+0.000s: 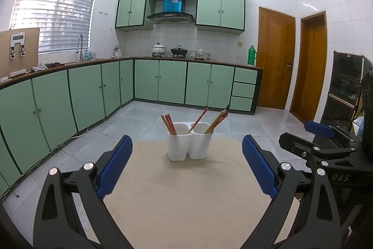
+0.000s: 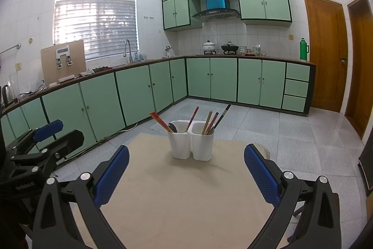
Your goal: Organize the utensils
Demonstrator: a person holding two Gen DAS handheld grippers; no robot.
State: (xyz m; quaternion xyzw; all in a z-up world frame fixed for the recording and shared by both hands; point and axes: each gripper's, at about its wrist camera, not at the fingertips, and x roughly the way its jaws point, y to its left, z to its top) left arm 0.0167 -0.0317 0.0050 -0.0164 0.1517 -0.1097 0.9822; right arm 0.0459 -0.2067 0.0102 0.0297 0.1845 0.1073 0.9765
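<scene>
Hovering above the beige table (image 1: 186, 202), the left gripper (image 1: 186, 167) has its blue pads (image 1: 115, 167) spread wide and holding nothing. The right gripper (image 2: 186, 174) beside it is likewise spread and empty. Ahead of both, near the table's far edge, stands a white two-compartment utensil holder (image 1: 190, 144) with chopsticks (image 1: 169, 124) leaning in each compartment and a dark spoon (image 2: 173, 127) in the left one.
</scene>
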